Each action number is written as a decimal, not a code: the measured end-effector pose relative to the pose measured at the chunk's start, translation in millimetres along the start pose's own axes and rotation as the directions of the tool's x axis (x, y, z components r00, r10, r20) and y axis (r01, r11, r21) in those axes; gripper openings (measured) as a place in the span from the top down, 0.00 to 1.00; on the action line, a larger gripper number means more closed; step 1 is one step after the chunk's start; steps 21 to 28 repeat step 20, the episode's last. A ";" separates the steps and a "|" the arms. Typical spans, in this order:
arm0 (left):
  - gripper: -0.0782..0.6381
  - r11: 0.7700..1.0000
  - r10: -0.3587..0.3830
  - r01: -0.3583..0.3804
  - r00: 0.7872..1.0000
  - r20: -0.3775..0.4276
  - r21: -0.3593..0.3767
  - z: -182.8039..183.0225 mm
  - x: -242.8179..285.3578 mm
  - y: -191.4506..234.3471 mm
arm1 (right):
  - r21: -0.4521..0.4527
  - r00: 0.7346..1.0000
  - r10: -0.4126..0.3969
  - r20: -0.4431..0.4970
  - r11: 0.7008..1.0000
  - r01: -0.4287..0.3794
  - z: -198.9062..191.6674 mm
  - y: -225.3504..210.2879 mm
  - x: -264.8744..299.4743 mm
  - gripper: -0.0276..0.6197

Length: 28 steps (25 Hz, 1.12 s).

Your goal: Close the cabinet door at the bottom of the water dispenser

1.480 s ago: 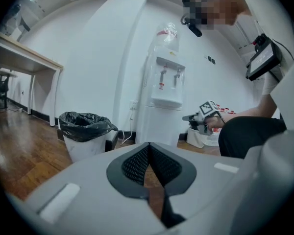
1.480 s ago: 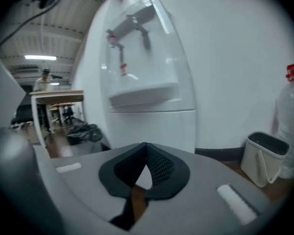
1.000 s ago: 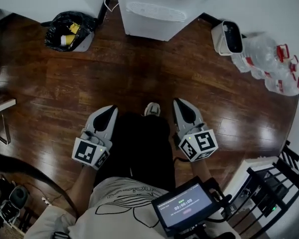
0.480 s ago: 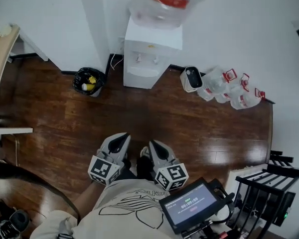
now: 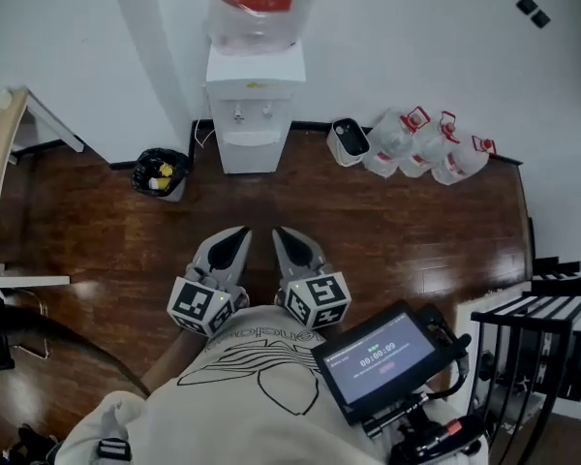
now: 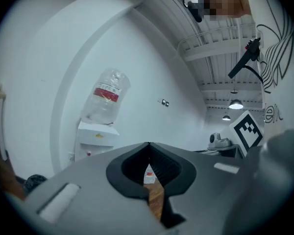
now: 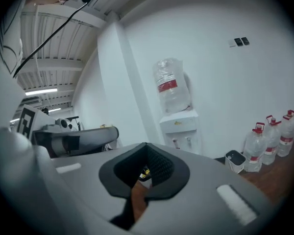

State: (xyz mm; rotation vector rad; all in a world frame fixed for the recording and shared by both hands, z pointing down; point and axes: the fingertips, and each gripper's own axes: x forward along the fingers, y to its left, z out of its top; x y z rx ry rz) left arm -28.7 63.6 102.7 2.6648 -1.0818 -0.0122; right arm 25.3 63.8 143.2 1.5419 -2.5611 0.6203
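The white water dispenser (image 5: 255, 105) stands against the far wall with a clear bottle (image 5: 257, 8) on top. Its lower front is foreshortened in the head view, so I cannot tell how the cabinet door stands. My left gripper (image 5: 240, 232) and right gripper (image 5: 279, 232) are held close to my body, side by side and pointing at the dispenser, well short of it. Both are shut on nothing. The left gripper view shows the dispenser (image 6: 95, 138) above the closed jaws of the left gripper (image 6: 148, 143). In the right gripper view the dispenser (image 7: 180, 129) rises behind the right gripper (image 7: 146, 144), which hides its base.
A black-bagged bin (image 5: 161, 174) sits left of the dispenser. To its right are a small white container (image 5: 348, 141) and several water jugs (image 5: 426, 153). A table edge (image 5: 0, 163) runs along the left, a black rack (image 5: 552, 347) stands at the right, and a screen (image 5: 382, 361) hangs at my chest.
The head view has lifted and backed off, so the whole dispenser now shows, smaller and farther away. Both grippers have drawn closer together near my body.
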 end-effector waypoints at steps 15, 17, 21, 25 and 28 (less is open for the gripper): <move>0.87 0.996 0.038 -0.039 0.999 0.021 0.076 0.4 -6.6 -47.1 | -0.032 0.994 0.108 -0.016 0.994 -0.109 -3.3 7.4 -33.0 0.95; 0.87 0.996 0.043 -0.044 0.999 0.017 0.083 -0.5 -8.2 -46.8 | -0.030 0.993 0.118 -0.018 0.993 -0.118 -4.8 8.9 -31.5 0.95; 0.87 0.995 0.048 -0.049 0.999 0.013 0.085 -3.9 -10.2 -48.0 | -0.037 0.990 0.136 -0.031 0.990 -0.137 -9.1 11.7 -31.2 0.95; 0.87 0.995 0.048 -0.049 0.999 0.013 0.085 -3.9 -10.2 -48.0 | -0.037 0.990 0.136 -0.031 0.990 -0.137 -9.1 11.7 -31.2 0.95; 0.87 0.995 0.048 -0.049 0.999 0.013 0.085 -3.9 -10.2 -48.0 | -0.037 0.990 0.136 -0.031 0.990 -0.137 -9.1 11.7 -31.2 0.95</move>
